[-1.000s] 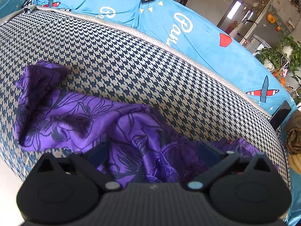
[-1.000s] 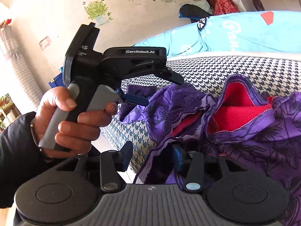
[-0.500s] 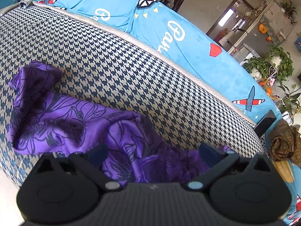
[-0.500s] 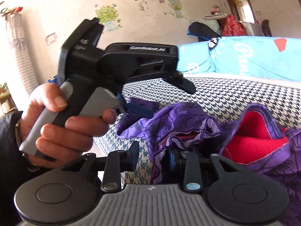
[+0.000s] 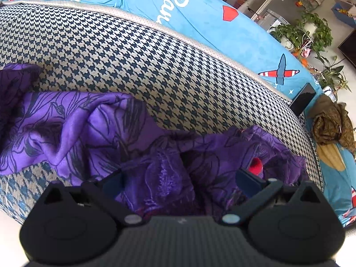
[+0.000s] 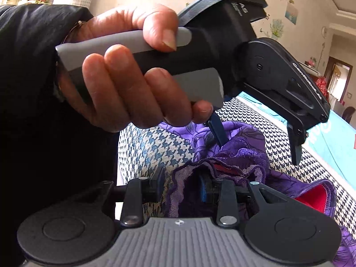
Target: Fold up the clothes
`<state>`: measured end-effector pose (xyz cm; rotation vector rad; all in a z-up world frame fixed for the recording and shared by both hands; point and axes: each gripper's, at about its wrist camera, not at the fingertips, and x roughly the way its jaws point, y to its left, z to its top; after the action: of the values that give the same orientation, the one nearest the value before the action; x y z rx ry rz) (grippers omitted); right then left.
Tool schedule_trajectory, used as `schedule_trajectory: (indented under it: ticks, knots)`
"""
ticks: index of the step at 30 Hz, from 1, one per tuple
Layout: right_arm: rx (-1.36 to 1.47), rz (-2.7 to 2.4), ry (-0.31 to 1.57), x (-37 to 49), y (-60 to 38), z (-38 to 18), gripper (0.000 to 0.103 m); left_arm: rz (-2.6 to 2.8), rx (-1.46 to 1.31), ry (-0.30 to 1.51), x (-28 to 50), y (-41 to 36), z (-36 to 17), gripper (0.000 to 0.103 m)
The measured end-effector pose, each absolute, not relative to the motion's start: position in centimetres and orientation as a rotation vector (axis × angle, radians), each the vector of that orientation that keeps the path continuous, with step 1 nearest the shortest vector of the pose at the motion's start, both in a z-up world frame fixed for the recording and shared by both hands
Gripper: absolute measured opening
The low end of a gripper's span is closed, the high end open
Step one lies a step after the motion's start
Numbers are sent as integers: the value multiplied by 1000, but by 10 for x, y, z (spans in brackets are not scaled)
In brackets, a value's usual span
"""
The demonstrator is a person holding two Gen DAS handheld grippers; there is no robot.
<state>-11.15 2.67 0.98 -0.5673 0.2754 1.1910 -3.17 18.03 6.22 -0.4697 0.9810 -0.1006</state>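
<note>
1. A crumpled purple garment with a dark floral print and a red fleece lining point(image 5: 93, 131) is lying along the near edge of a sofa seat covered in black-and-white houndstooth fabric point(image 5: 155, 57), filling the lower half of the left wrist frame.
2. The left gripper point(image 5: 178, 181) is standing wide open at the bottom centre of that frame, its two dark blue fingers point(image 5: 112, 181) straddling a bunched fold of the garment without pinching it.
3. In the right wrist frame, the right gripper point(image 6: 181, 185) is sitting at lower centre with its jaws partly apart; the lacy purple hem point(image 6: 242, 162) is bunching up between them, but the cloth is hiding the pads, so I cannot tell whether they are actually gripping.
4. A hand in a black sleeve point(image 6: 133, 73) is filling the upper left of the right wrist frame, squeezing the grey handle of the left gripper.
5. A bright blue cover with white lettering point(image 5: 200, 22) is draping the sofa back across the top of the left wrist frame.
6. Green potted plants point(image 5: 311, 31) are standing at the upper right.
</note>
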Motion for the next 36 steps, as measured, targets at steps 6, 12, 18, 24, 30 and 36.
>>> schedule_trajectory:
  ticks: [6, 12, 18, 24, 30, 36]
  knots:
    - [-592, 1201, 247, -111, 26, 7, 31, -50, -381, 1019, -31, 171, 54, 100]
    - [-594, 1183, 234, -106, 20, 5, 31, 39, -277, 1060, -34, 165, 43, 57]
    - [-576, 1169, 256, -108, 7, 7, 32, 92, -334, 1033, -39, 177, 44, 48]
    - [-544, 1117, 286, -102, -24, 17, 51, 151, -354, 1011, -41, 183, 45, 48]
    - [-507, 1083, 303, -110, -59, 21, 83, 168, -388, 1004, -39, 185, 47, 48]
    - [-614, 1085, 323, -125, -54, 5, 90, 158, -426, 993, -39, 187, 46, 48]
